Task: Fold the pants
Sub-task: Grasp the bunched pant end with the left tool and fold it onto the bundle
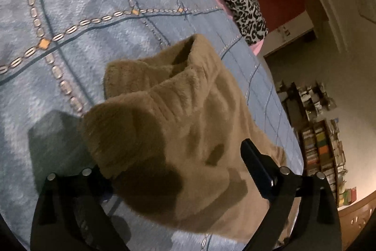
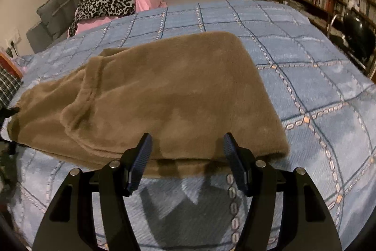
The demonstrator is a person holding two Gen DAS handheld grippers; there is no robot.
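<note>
Brown pants folded crosswise on blue blanket, both grippers released.

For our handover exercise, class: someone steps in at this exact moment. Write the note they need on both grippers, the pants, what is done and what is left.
Left gripper: jaws wide, the bunched waistband end of the brown fleece pants lies between the fingers; no pad visibly presses it.
Right gripper: open, holding nothing, fingertips at the near folded edge of the pants.
Pants: on the blue patterned bedspread, already doubled over into a rough rectangle; the waistband end to the left is lumpy.
Left to do: probably flatten that end, then make a final fold and square the edges.
</note>
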